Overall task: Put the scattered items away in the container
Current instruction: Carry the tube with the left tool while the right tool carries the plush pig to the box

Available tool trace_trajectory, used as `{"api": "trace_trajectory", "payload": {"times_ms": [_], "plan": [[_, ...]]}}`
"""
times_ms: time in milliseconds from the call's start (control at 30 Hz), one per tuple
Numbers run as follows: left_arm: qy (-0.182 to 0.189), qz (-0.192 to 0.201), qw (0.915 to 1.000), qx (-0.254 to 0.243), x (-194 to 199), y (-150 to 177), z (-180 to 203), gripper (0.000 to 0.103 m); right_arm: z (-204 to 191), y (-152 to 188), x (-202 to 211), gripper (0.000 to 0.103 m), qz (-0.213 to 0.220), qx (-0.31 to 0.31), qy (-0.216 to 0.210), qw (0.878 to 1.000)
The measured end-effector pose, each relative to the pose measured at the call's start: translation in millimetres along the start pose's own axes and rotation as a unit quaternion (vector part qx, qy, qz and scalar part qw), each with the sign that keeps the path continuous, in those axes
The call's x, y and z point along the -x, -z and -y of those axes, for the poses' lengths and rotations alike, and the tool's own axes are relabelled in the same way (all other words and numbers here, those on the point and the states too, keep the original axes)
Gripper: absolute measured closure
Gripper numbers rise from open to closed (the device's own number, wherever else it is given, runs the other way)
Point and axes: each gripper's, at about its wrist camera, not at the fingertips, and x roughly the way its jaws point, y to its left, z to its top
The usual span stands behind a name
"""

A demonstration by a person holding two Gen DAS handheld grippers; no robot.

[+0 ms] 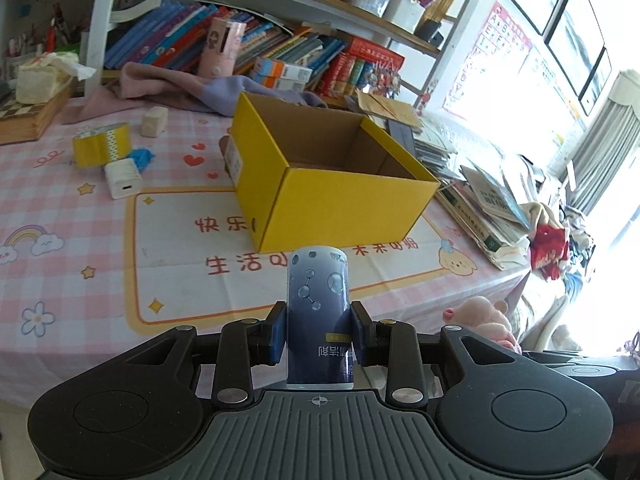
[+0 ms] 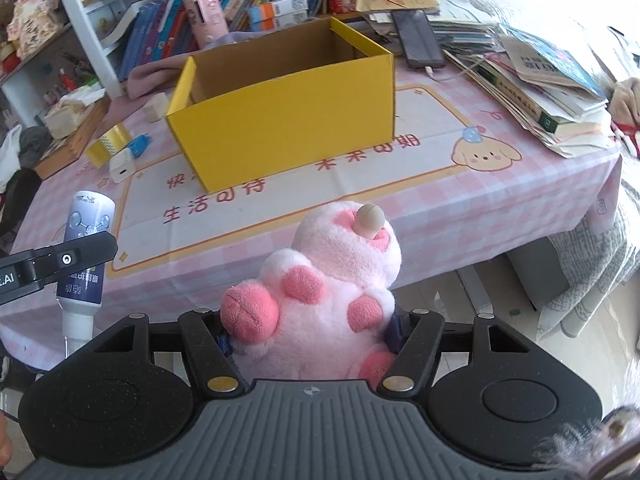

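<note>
The left tool [image 1: 319,330] pinches a blue bottle [image 1: 318,312], the right tool [image 2: 310,338] a pink plush [image 2: 320,292], both short of the yellow box [image 1: 320,176].

Ahead of me: bookshelf [image 1: 280,28] packed w/ books, pink cylinder [image 1: 221,46] standing in front of it. Purple cloth [image 1: 168,88] bunched on tabletop [image 1: 60,216] at the back. Tissue box [image 1: 40,78] far left, on a wooden board. Messy book stack [image 2: 532,84] on right edge, phone [image 2: 418,38] lying behind it.
</note>
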Motion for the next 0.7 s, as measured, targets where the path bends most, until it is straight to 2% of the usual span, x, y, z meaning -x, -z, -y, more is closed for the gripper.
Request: {"api": "trace_trajectory", "payload": {"times_ms": [233, 700], "plan": [[0.007, -0.004, 1.0, -0.006, -12, -7, 6, 0.072, 8, -7, -7, 0.04, -0.005, -0.002, 0.004, 1.0], [0.036, 0.033, 0.9973, -0.056, -34, -35, 32, 0.072, 22, -42, -23, 0.04, 0.011, 0.01, -0.004, 1.0]]}}
